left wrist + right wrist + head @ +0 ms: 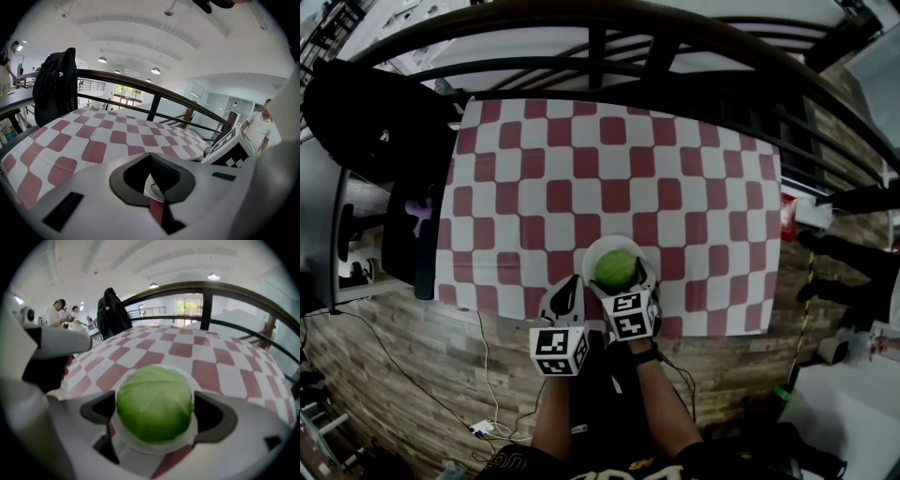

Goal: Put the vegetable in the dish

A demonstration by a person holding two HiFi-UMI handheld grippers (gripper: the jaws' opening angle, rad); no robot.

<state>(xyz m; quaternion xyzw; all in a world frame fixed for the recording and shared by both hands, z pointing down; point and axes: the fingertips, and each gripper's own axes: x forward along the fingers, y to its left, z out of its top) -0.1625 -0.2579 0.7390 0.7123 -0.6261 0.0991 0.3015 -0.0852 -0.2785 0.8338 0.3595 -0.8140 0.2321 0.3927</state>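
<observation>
A green cabbage (616,267) sits in a white dish (591,251) near the front edge of the red-and-white checked table (609,169). My right gripper (622,281) reaches over the dish, its jaws pressed to either side of the cabbage (154,404); the dish rim (140,446) shows below it. Just left of the dish, my left gripper (566,291) is shut with nothing in it. In the left gripper view its pads (136,199) meet, and a sliver of the dish (152,190) shows through the gap behind them.
A black jacket (356,112) hangs on a chair left of the table, with a purple object (417,206) below it. A dark curved railing (675,47) runs behind the table. Cables (483,375) lie on the wooden floor. People stand in the background (61,312).
</observation>
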